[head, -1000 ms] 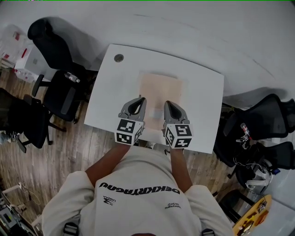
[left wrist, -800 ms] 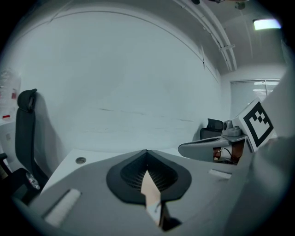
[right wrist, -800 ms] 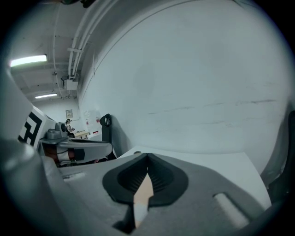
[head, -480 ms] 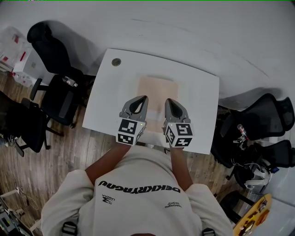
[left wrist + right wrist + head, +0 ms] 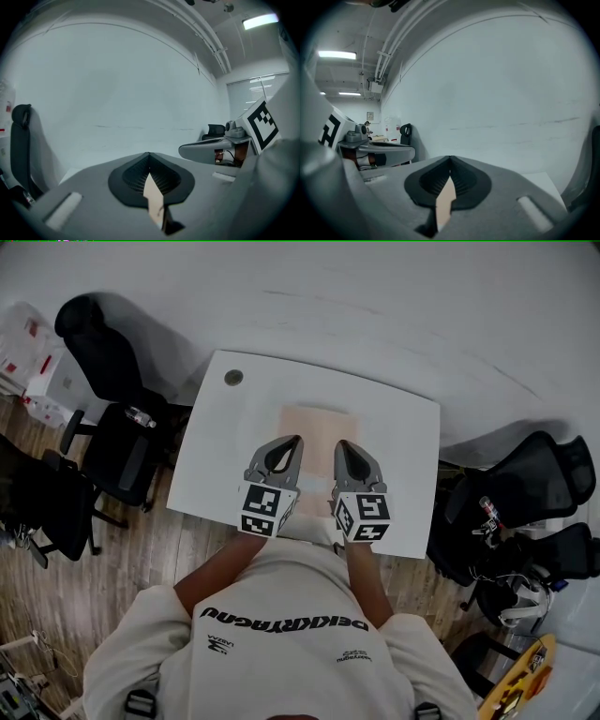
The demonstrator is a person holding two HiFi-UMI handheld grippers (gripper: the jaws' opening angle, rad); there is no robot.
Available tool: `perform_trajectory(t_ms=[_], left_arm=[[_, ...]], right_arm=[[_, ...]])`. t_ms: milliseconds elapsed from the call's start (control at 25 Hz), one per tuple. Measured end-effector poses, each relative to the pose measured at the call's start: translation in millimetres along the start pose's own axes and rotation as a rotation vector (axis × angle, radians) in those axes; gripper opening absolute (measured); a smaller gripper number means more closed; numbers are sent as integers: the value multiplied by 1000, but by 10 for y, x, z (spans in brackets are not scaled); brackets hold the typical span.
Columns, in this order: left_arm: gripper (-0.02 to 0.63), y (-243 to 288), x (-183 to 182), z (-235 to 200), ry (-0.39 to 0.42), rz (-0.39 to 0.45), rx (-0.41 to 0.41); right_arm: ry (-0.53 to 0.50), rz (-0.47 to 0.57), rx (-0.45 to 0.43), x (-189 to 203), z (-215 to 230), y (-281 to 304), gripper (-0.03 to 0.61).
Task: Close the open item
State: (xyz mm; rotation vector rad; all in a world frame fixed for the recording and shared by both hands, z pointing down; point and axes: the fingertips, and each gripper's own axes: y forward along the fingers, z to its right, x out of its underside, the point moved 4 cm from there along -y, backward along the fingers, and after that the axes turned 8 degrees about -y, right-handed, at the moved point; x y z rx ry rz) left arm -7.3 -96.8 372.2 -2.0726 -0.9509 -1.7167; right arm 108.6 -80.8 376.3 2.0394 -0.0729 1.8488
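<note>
A flat, pale tan item lies in the middle of the white table; I cannot tell whether it is open. My left gripper and right gripper hover side by side over the item's near part and the table's front edge. Both are shut and hold nothing. In the left gripper view the left gripper's jaws meet at the tip, with a sliver of tan below them. The right gripper view shows the right gripper the same way. Both point at a bare white wall.
A round grey grommet sits at the table's far left corner. Black office chairs stand at the left, one with a bottle on its seat, and at the right. The floor is wood.
The head view has shifted a little, so the table sits slightly further left and looks smaller. Both grippers stay shut, side by side, in much the same place.
</note>
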Motion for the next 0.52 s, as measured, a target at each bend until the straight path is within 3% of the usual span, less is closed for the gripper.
perform_trajectory(t_ms=[520], left_arm=[[-3,13,-70,-62,60,21,-24]], right_arm=[[-8,28,25,-82,58,11,-3]])
